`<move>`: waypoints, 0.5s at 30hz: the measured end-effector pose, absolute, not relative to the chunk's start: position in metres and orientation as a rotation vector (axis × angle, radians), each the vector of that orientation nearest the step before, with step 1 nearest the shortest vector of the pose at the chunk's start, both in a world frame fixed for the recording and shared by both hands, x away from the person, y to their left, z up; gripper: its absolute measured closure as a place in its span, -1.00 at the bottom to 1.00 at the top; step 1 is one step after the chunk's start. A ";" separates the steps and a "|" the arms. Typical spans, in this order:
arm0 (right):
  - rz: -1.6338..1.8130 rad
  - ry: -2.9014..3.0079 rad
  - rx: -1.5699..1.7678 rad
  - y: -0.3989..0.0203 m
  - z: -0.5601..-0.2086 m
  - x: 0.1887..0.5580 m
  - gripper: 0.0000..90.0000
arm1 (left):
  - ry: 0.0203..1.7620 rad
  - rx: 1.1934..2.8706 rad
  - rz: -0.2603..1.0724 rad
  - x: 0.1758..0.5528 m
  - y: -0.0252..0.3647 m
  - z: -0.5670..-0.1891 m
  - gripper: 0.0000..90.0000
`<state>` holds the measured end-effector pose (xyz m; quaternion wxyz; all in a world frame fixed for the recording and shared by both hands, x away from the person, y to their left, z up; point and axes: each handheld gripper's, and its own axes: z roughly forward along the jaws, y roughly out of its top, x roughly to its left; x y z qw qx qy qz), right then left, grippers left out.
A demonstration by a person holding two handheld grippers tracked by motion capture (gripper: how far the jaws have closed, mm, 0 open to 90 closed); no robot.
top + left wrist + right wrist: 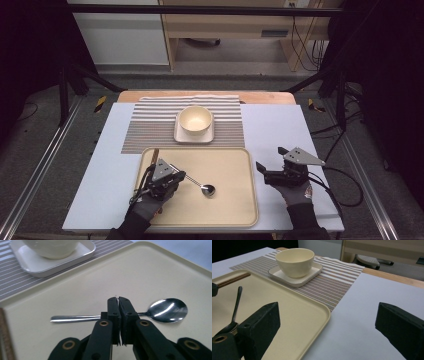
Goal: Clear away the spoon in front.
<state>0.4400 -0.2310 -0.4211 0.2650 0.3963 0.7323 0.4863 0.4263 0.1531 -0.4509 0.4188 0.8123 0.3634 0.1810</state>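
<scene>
Pinching spoon (160,311) with left claw (119,300).

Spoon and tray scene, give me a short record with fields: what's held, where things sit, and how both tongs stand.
left tongs: shut on the spoon handle, seen in the left gripper view
spoon: lies on the tray, bowl end toward the tray's middle
right tongs: open, holding nothing, over the table right of the tray
bowl: upright on a square plate
plate: on the striped mat, beyond the tray
</scene>
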 end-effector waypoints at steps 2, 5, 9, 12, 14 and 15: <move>1.318 1.978 1.071 -0.231 -0.421 0.440 -0.86 | 0.902 2.056 0.450 0.426 0.144 -0.452 0.98; 1.319 1.978 1.069 -0.231 -0.421 0.440 -0.86 | 0.885 2.091 0.457 0.429 0.129 -0.456 0.98; 1.322 1.976 1.074 -0.230 -0.421 0.439 -0.86 | 0.878 2.140 0.457 0.434 0.115 -0.462 0.98; 1.320 1.976 1.076 -0.231 -0.421 0.439 -0.86 | 0.879 2.165 0.450 0.436 0.110 -0.467 0.98; 1.318 1.976 1.076 -0.231 -0.421 0.440 -0.86 | 0.873 2.178 0.440 0.438 0.106 -0.470 0.98; 1.318 1.977 1.075 -0.231 -0.421 0.440 -0.86 | 0.875 2.186 0.438 0.439 0.105 -0.471 0.98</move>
